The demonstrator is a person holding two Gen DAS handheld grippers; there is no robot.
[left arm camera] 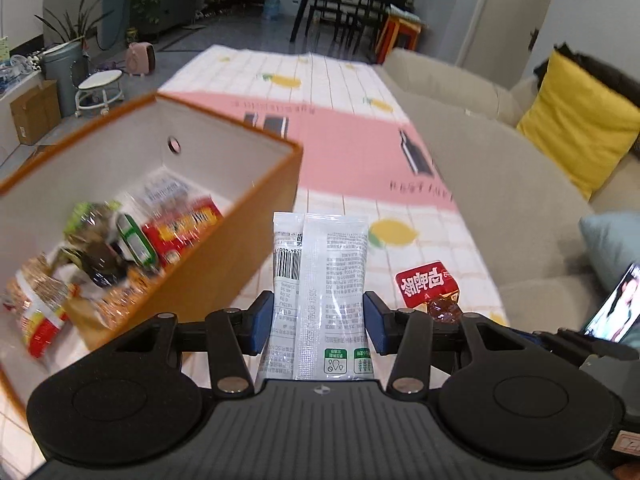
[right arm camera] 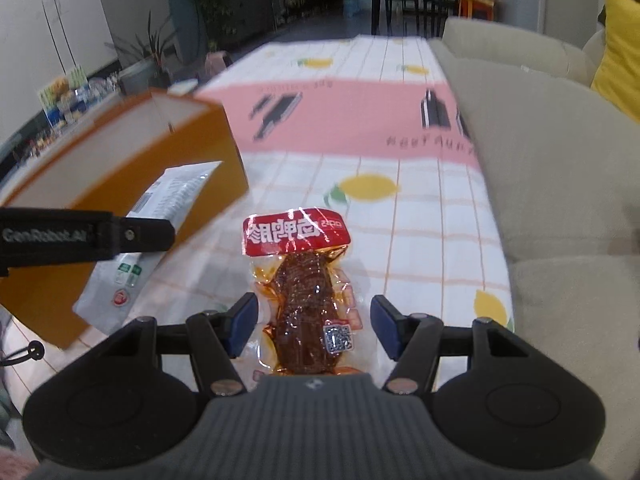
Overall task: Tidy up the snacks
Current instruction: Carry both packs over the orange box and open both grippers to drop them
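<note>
My left gripper is shut on a white snack packet; both blue pads press on its sides, and it stands up above the table. Just to its left is an orange box with white inner walls and several snack packs inside. My right gripper is shut on a clear packet of red-brown snack with a red label. That packet also shows to the right in the left wrist view. In the right wrist view, the left gripper's finger and the white packet are in front of the box.
A checked tablecloth with lemons and a pink band covers the table. A beige sofa runs along its right side with a yellow cushion. A lit phone stands at the right. Dark chairs are far behind.
</note>
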